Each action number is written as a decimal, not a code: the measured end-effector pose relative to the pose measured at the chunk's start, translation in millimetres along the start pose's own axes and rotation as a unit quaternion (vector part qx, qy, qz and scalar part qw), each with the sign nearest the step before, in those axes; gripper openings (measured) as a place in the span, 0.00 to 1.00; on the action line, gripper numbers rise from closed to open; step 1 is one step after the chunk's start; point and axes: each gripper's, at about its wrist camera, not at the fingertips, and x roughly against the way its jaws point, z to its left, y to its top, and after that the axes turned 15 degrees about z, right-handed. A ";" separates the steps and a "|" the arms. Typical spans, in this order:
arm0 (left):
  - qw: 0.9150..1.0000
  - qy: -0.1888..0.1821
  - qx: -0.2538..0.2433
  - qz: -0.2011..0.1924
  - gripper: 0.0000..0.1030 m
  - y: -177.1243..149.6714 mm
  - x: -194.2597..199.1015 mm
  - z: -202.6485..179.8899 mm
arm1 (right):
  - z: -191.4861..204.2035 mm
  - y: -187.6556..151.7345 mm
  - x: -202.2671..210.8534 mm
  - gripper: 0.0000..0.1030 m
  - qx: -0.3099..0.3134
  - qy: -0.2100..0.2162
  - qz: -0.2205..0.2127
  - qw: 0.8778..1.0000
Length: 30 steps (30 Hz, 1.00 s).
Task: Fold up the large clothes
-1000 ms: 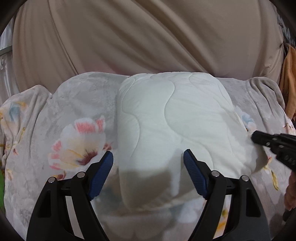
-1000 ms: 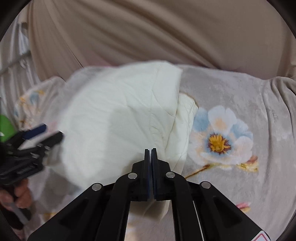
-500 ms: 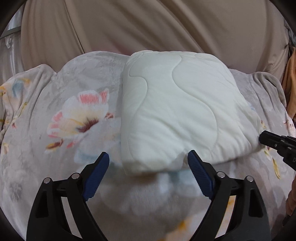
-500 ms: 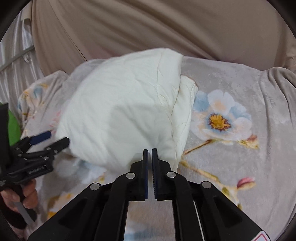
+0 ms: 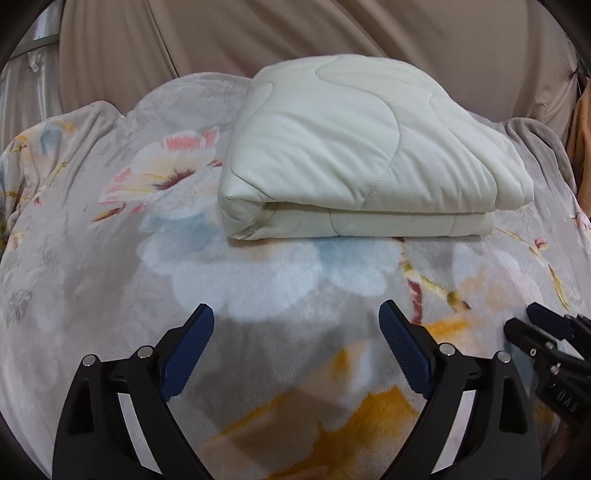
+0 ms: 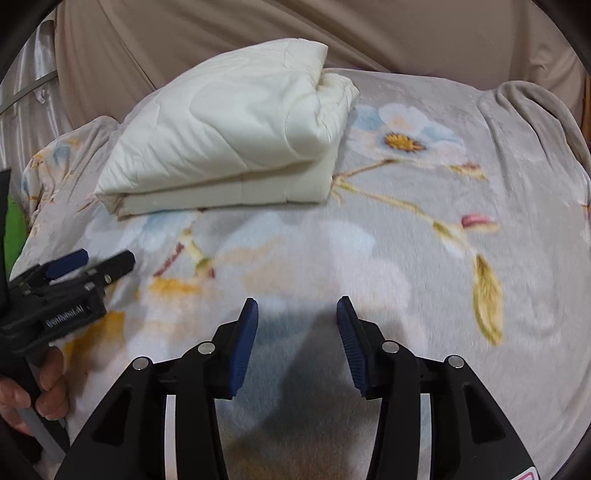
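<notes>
A cream quilted comforter (image 5: pixel 354 147) lies folded into a thick rectangular bundle on the far part of a bed, resting on a grey plush blanket (image 5: pixel 258 288) printed with large pale flowers. In the left wrist view the bundle sits slightly right of centre, its folded edge facing the camera and its layers stacked one on another; in the right wrist view the same bundle (image 6: pixel 229 129) lies to the far left, with its rounded fold at the right end. The left gripper (image 5: pixel 297 343) hovers over the near part of the blanket, well apart from the comforter, its blue-padded jaws wide apart and opening, with nothing between them. The right gripper (image 6: pixel 297 341) is likewise over bare blanket near the camera, its jaws partly apart and opening, also with nothing between them. Each gripper shows at the edge of the other's view, and a hand (image 6: pixel 33 391) grips the left one's handle. Beige draped fabric (image 5: pixel 332 33) fills the far background behind the bed.
</notes>
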 end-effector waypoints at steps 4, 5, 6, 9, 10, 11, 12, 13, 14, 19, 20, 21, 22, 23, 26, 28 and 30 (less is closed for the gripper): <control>0.999 0.011 0.011 -0.028 0.87 -5.0 8.7 2.1 | 10.8 -5.4 5.3 0.47 0.017 -0.017 -0.022 0.999; 0.999 0.014 0.013 -0.035 0.87 -7.0 11.3 0.9 | 12.6 -6.1 5.2 0.47 0.018 -0.018 -0.024 0.999; 0.999 0.016 0.013 -0.042 0.89 -8.0 13.3 -0.3 | 13.9 -6.8 5.1 0.48 0.018 -0.020 -0.026 0.999; 0.998 0.025 0.005 -0.055 0.90 -9.8 17.2 -6.1 | 13.2 -8.4 5.5 0.48 0.009 -0.021 -0.031 0.999; 0.998 0.029 0.002 -0.058 0.90 -10.2 17.8 -7.9 | 12.2 -8.2 5.2 0.48 0.006 -0.020 -0.031 0.999; 0.998 0.031 -0.002 -0.060 0.90 -10.3 18.1 -9.4 | 10.9 -8.0 5.1 0.48 0.003 -0.020 -0.032 0.999; 0.998 0.032 -0.005 -0.062 0.90 -10.6 18.5 -11.0 | 10.4 -8.1 5.4 0.48 0.000 -0.021 -0.033 0.999; 0.997 0.034 -0.006 -0.064 0.91 -11.3 19.1 -12.2 | 11.2 -8.7 5.9 0.48 -0.001 -0.022 -0.035 0.999; 0.997 0.035 -0.008 -0.067 0.91 -12.1 19.9 -13.3 | 12.9 -9.4 6.7 0.48 -0.002 -0.024 -0.036 0.999; 0.996 0.043 -0.010 -0.076 0.91 -14.7 23.2 -15.5 | 19.7 -10.9 9.1 0.49 0.008 -0.031 -0.045 0.998; 0.996 0.045 -0.012 -0.077 0.91 -15.0 23.7 -16.1 | 21.1 -11.0 9.7 0.50 0.011 -0.032 -0.047 0.998; 0.996 0.047 -0.013 -0.079 0.91 -15.4 24.0 -16.4 | 22.3 -11.2 10.0 0.51 0.013 -0.034 -0.048 0.998; 0.996 0.048 -0.015 -0.080 0.91 -16.0 24.7 -17.3 | 23.6 -11.5 10.4 0.51 0.016 -0.035 -0.049 0.998; 0.995 0.050 -0.017 -0.081 0.91 -16.4 25.2 -18.5 | 24.7 -11.8 10.7 0.51 0.018 -0.035 -0.050 0.998; 0.995 0.054 -0.022 -0.084 0.91 -17.1 26.3 -20.0 | 29.4 -12.6 10.9 0.51 0.022 -0.037 -0.051 0.998; 0.994 0.057 -0.023 -0.086 0.91 -17.3 26.8 -20.8 | 29.9 -12.3 10.4 0.51 0.024 -0.036 -0.051 0.998; 0.994 0.060 -0.024 -0.087 0.91 -17.6 27.2 -22.1 | 31.5 -12.2 9.9 0.51 0.027 -0.035 -0.050 0.998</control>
